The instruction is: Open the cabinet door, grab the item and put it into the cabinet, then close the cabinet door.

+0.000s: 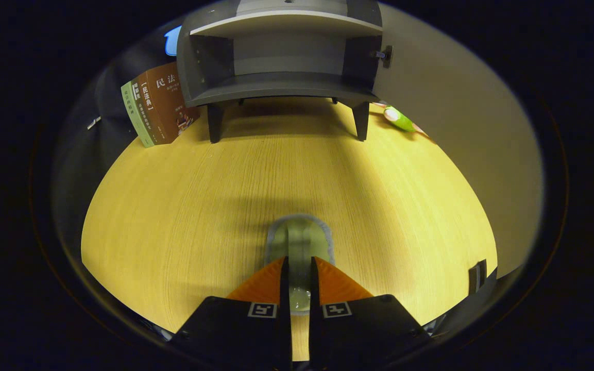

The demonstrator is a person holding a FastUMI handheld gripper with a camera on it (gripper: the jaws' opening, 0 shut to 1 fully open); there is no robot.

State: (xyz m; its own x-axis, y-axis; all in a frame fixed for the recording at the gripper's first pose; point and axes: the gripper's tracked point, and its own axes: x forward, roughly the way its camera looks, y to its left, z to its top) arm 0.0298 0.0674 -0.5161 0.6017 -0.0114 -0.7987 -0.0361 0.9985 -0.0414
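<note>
Two fingers (pixel 299 270) pinching green pad (pixel 300 239) on wooden table (pixel 173 216), open cabinet (pixel 284 56) well beyond.

Bare tabletop (pixel 183 206) open up to cabinet (pixel 281 56); books (pixel 157 105) flank its left.

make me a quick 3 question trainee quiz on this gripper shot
1. True or false: the cabinet door stands open.
2. What do the fingers clamp? A) a book B) a flat green item with a grey rim C) nothing
3. What leans beside the cabinet's leg, opposite the door?

Key
1. True; its shelves show.
2. B; the gripper is shut on it, on the wooden table.
3. Books.
</note>
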